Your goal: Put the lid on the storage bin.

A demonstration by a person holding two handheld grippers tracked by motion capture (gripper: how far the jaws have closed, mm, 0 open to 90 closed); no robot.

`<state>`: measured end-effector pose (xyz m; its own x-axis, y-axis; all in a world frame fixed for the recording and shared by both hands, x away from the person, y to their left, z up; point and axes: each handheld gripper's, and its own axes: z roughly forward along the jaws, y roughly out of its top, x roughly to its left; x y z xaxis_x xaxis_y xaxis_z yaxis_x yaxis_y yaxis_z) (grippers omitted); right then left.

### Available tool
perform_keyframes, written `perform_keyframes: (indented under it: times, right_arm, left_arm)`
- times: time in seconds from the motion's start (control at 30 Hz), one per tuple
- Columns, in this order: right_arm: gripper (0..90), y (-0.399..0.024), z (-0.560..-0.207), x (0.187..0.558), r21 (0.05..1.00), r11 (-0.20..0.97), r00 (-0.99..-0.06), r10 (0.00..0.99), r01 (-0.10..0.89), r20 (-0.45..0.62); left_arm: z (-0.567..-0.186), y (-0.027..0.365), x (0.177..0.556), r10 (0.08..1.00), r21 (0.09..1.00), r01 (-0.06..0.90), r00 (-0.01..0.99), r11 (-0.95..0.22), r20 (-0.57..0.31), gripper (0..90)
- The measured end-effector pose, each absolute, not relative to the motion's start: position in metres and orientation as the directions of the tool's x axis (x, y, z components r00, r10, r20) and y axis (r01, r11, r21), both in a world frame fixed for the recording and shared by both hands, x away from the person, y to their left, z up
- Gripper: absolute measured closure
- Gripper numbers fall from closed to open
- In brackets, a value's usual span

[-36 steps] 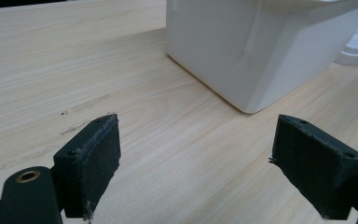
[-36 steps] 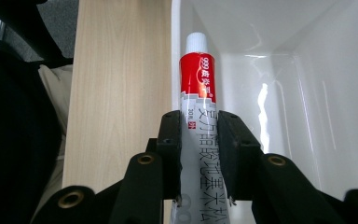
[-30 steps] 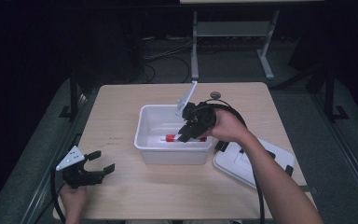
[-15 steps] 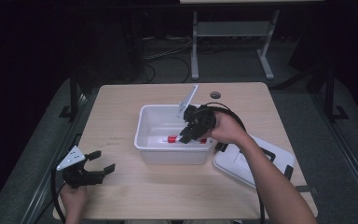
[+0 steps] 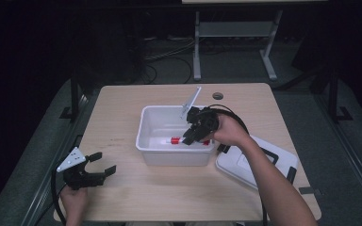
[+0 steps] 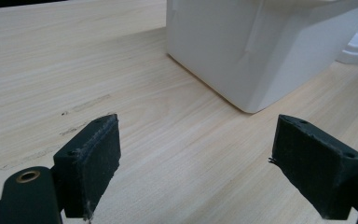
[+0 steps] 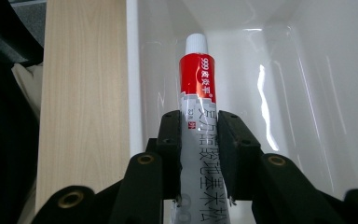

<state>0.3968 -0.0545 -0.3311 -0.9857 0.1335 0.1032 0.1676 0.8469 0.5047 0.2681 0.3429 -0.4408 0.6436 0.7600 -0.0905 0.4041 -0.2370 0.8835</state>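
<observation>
Now the right gripper (image 5: 192,134) is at the centre of the high view, inside the white bin (image 5: 152,155) that stands in the middle of the wooden table (image 5: 122,113). Its two black jaws are pressed on both sides of a tube (image 7: 199,135), so they are nearly closed and the tube is held between them. In the right gripper view the tube rises up the middle of the frame from between the jaws; it has a silver body with print, a red band and a white cap at the top. The tube is low inside the bin, close to the white floor, and in the high view its red part lies near the lower wall of the bin.

The left gripper (image 5: 94,169) is in the lower left of the high view, on the table and well apart from the bin. Its jaws stand wide open with only bare wood between them. A white lid (image 5: 245,165) lies on the table to the right of the bin.
</observation>
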Motion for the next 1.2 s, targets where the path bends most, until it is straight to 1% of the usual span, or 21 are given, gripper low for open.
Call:
perform_keyframes:
  times: [0.53,0.83,1.0,1.1,1.13,1.2]
  right_arm:
    - [70.9,-0.045,-0.347,0.401,0.458,0.870,-0.983,0.148,0.183,0.113]
    - [70.9,-0.049,-0.358,0.401,0.453,0.866,-0.977,0.165,0.209,0.137]
    - [70.8,-0.049,-0.358,0.402,0.453,0.864,-0.975,0.173,0.219,0.142]
    - [68.8,-0.049,-0.359,0.404,0.445,0.866,-0.973,0.189,0.230,0.134]
    - [65.6,-0.050,-0.359,0.404,0.447,0.862,-0.970,0.198,0.241,0.141]
    - [63.9,-0.051,-0.358,0.405,0.452,0.856,-0.968,0.209,0.250,0.140]
  left_arm:
    - [-0.441,0.340,0.269,0.755,0.882,0.404,0.650,-0.244,-0.089,14.7]
    - [-0.441,0.338,0.269,0.753,0.882,0.402,0.652,-0.245,-0.088,14.7]
    - [-0.441,0.338,0.269,0.754,0.883,0.401,0.651,-0.246,-0.086,14.7]
    - [-0.441,0.338,0.269,0.755,0.884,0.397,0.650,-0.246,-0.082,14.7]
    - [-0.440,0.338,0.269,0.756,0.884,0.398,0.649,-0.244,-0.084,14.7]
    - [-0.441,0.339,0.269,0.755,0.885,0.399,0.650,-0.240,-0.088,14.7]
